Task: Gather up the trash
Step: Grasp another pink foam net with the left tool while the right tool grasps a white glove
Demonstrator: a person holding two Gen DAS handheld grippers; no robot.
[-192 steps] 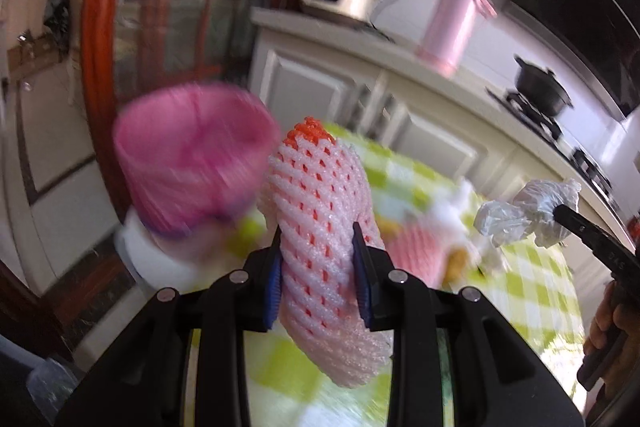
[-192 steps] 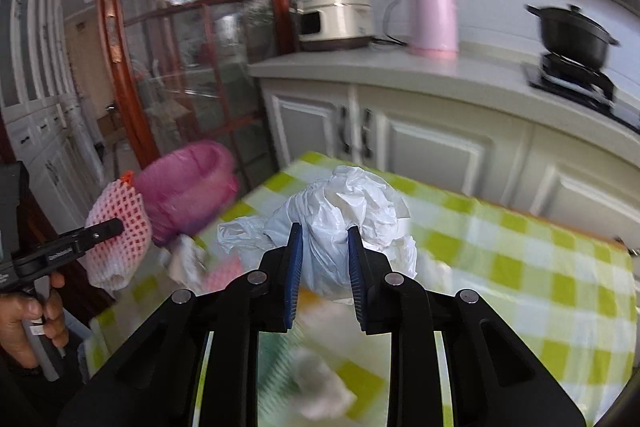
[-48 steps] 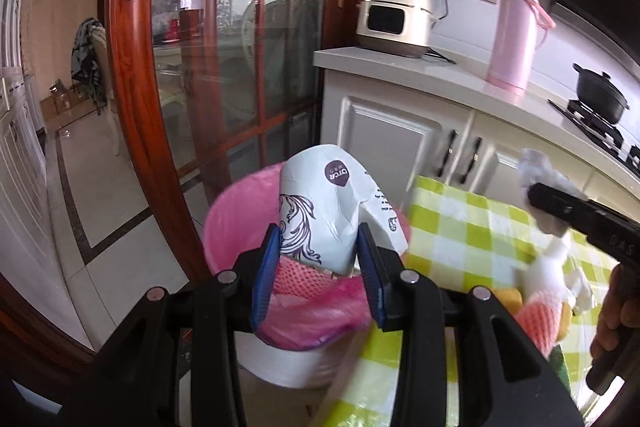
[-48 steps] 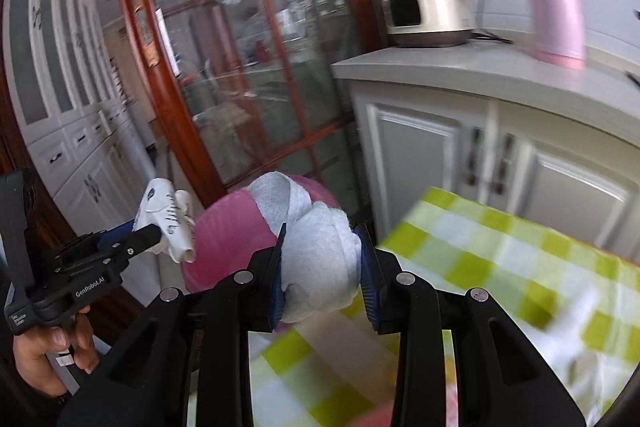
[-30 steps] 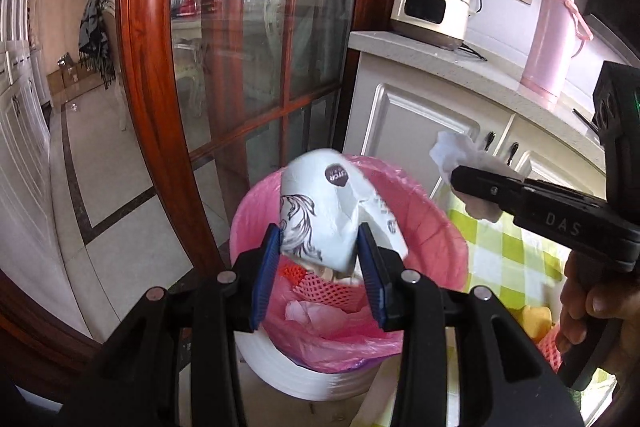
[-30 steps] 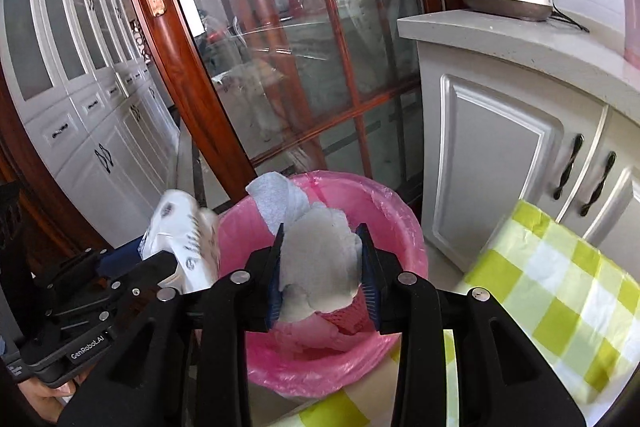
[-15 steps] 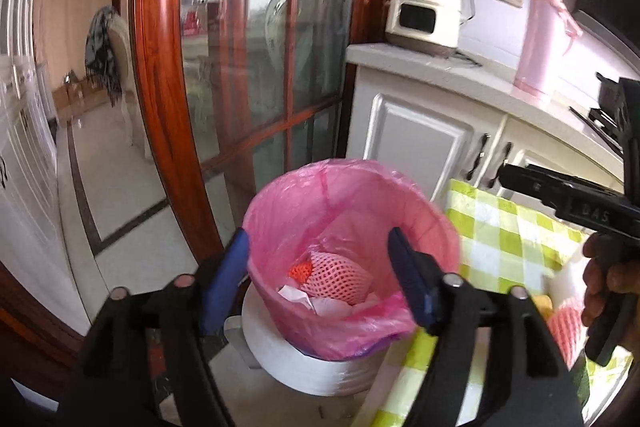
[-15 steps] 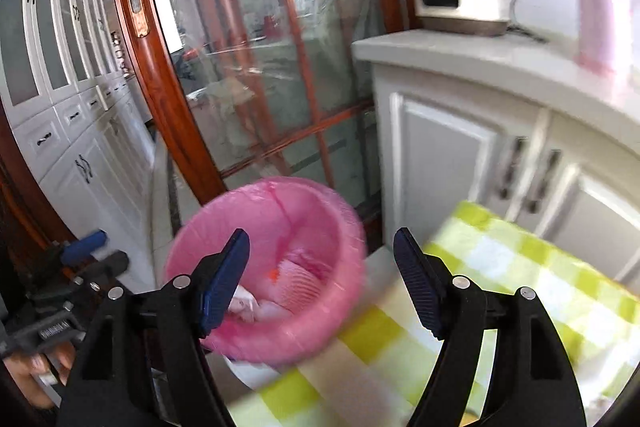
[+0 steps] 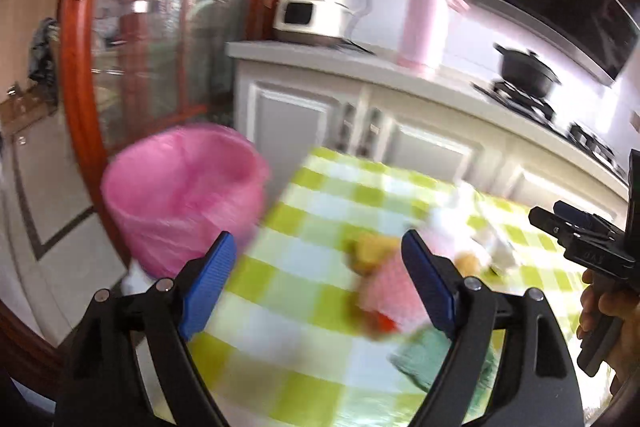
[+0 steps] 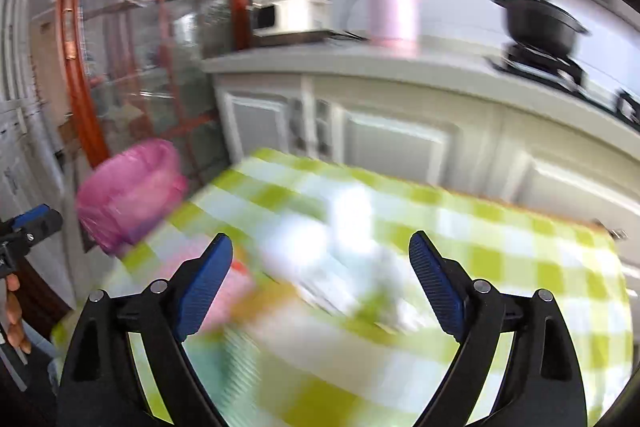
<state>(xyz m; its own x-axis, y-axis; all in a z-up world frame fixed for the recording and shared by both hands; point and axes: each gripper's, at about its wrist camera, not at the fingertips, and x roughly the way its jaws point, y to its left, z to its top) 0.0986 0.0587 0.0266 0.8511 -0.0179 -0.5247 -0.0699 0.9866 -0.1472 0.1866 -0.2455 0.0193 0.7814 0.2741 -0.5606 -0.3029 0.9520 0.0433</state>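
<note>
My left gripper [image 9: 318,275] hangs over the green-checked table [image 9: 304,223], its jaws opening wide with nothing between them. A bin lined with a pink bag [image 9: 184,191] stands off the table's left end. Blurred trash lies ahead: a pink foam net [image 9: 390,293], yellow scraps [image 9: 370,251] and white crumpled pieces [image 9: 464,227]. My right gripper [image 10: 320,277] also points at the table [image 10: 500,243], jaws opening and empty, above blurred white trash [image 10: 340,227] and the pink foam net [image 10: 224,291]. The bin [image 10: 132,191] sits far left. The right gripper [image 9: 576,235] shows at the left view's edge.
White kitchen cabinets [image 9: 420,147] run behind the table, carrying a rice cooker [image 9: 310,13], a pink thermos [image 9: 424,15] and a black pot [image 9: 524,71] on a stove. A red-framed glass door [image 9: 160,47] stands behind the bin. A green cloth-like thing [image 9: 428,355] lies near the table's front.
Both grippers let their trash drop into the pink bin, opened wide, and swung right from above the bin toward the table.
</note>
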